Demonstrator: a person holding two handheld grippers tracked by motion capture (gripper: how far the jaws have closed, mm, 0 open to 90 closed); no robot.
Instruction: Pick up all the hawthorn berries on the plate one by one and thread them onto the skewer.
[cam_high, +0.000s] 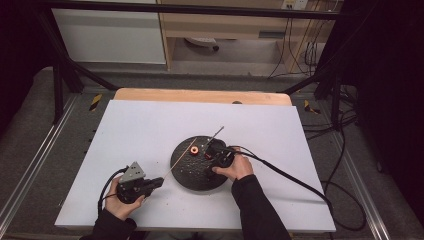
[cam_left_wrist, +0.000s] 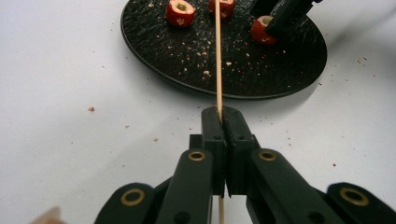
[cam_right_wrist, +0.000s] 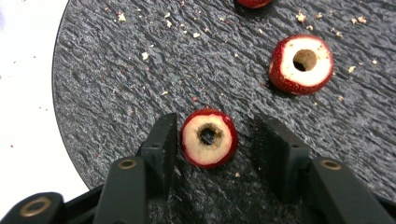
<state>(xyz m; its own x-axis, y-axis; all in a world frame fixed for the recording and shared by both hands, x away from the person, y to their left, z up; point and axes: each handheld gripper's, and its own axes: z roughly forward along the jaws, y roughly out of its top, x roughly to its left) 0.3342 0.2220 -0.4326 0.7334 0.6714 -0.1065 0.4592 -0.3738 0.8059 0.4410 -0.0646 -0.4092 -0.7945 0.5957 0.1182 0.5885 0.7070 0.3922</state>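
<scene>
Right gripper view: right tool (cam_right_wrist: 212, 140) half-open, straddling cored fruit (cam_right_wrist: 209, 138), closing gently, squarely; left tool (cam_left_wrist: 226, 122) clamping skewer (cam_left_wrist: 217, 56).

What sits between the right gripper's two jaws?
A cored red fruit piece on the black plate, between the right gripper's open jaws, seen in the right gripper view.

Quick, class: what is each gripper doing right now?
Left gripper: shut on the wooden skewer.
Right gripper: open, jaws either side of a cored red fruit piece.
</scene>
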